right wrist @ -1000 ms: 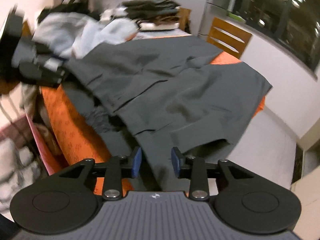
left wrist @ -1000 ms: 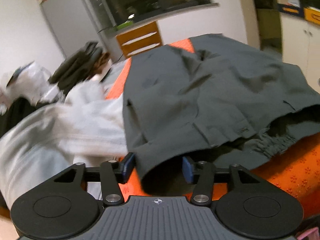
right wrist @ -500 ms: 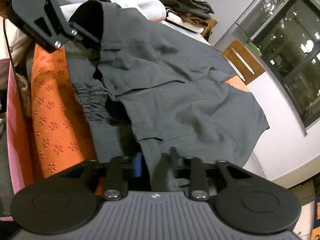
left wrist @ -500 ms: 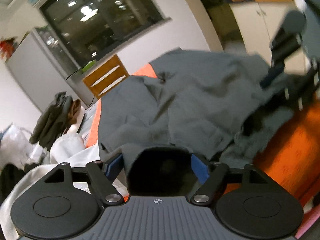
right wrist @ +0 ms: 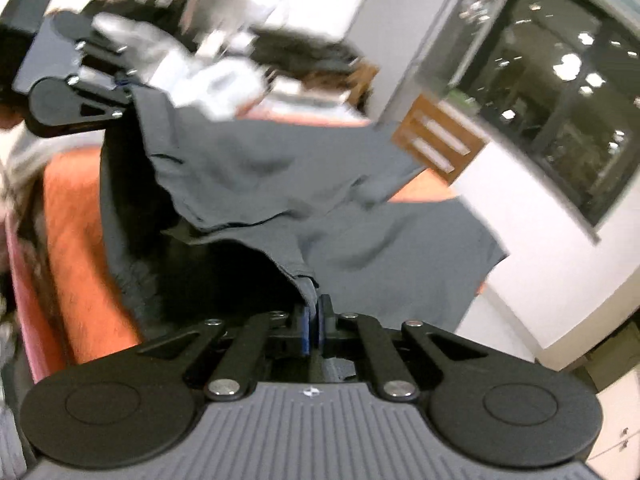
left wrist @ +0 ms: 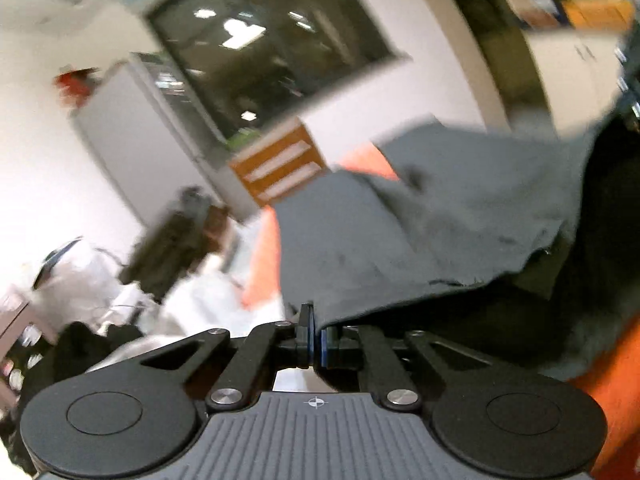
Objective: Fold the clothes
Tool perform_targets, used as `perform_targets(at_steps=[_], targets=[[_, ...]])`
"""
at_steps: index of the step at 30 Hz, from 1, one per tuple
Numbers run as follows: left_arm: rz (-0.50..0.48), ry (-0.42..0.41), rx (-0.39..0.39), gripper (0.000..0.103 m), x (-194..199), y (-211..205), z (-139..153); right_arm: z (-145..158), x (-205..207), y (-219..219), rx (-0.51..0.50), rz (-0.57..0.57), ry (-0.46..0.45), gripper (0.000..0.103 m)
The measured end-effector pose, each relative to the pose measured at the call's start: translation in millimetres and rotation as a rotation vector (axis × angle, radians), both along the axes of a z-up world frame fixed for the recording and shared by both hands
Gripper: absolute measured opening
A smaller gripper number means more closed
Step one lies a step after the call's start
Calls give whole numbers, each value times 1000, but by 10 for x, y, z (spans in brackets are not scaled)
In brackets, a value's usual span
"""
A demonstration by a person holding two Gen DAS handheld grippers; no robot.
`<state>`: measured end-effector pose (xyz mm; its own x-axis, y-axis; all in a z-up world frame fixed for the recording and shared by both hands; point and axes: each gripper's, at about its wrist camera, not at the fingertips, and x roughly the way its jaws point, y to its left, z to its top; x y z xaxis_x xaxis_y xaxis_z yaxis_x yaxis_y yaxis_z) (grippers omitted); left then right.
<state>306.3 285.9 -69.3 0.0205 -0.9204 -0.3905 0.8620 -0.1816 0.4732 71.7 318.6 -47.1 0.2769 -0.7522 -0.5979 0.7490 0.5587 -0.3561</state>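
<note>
A dark grey garment point(left wrist: 420, 232) lies across the orange-covered table point(left wrist: 608, 380), its near edge lifted off the cover. My left gripper point(left wrist: 314, 320) has its jaws closing tight on a corner of that edge, and the blue pads pinch the cloth. In the right wrist view the same grey garment point(right wrist: 280, 176) runs from my right gripper point(right wrist: 314, 312), whose jaws are closing on a fold of its hem, up to the left gripper point(right wrist: 124, 94) at the upper left. The cloth hangs taut between the two grips, with dark shadow under it.
A white garment point(left wrist: 208, 300) and a stack of dark folded clothes point(left wrist: 180, 240) lie at the table's left end. A wooden chair back point(left wrist: 280, 168) stands beyond the table under a dark window. Orange cover point(right wrist: 80, 208) shows bare near the front edge.
Both grippers have gone from open around the garment's edge to shut on it. Both have risen and tipped upward, lifting the near edge off the orange cover.
</note>
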Motion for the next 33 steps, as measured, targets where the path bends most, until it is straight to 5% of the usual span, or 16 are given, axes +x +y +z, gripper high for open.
perform_targets(at_steps=[4, 8, 19, 33], targets=[[47, 133, -69, 5, 107, 33, 460, 485, -160, 60, -91, -57, -92, 5], [64, 159, -86, 5, 127, 90, 553, 641, -212, 160, -82, -45, -117, 5], [143, 72, 115, 5, 197, 156, -275, -348, 2, 272, 94, 38, 33, 5], [151, -25, 217, 6, 198, 130, -761, -898, 172, 247, 142, 86, 103, 6]])
